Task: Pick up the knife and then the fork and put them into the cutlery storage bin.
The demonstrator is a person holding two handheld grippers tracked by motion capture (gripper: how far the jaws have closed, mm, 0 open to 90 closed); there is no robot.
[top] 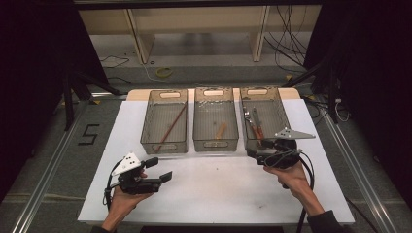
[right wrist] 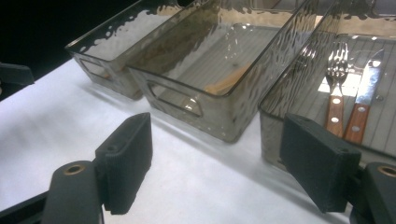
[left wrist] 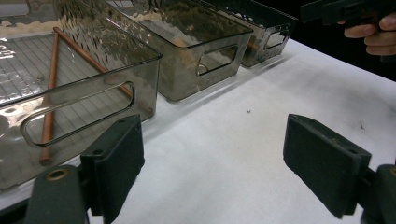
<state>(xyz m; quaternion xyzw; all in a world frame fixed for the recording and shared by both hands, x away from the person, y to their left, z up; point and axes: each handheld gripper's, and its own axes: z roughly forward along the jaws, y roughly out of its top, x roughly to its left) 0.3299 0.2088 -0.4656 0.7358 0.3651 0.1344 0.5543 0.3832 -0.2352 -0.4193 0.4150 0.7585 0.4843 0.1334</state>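
Both tools open, empty: right tool (top: 262,154) against right bin (top: 278,109), hiding its near end; fork (right wrist: 337,88), knife (right wrist: 364,105) handles cut off; left tool (top: 156,170) near-left of it.

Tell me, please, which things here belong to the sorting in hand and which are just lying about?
In the job:
- right bin with fork and knife
- middle bin with a wooden piece
- left bin with chopsticks
- left gripper and right gripper, both open with nothing between the jaws

Lying about:
- cables and yellow tape roll on the floor
- wooden shelf
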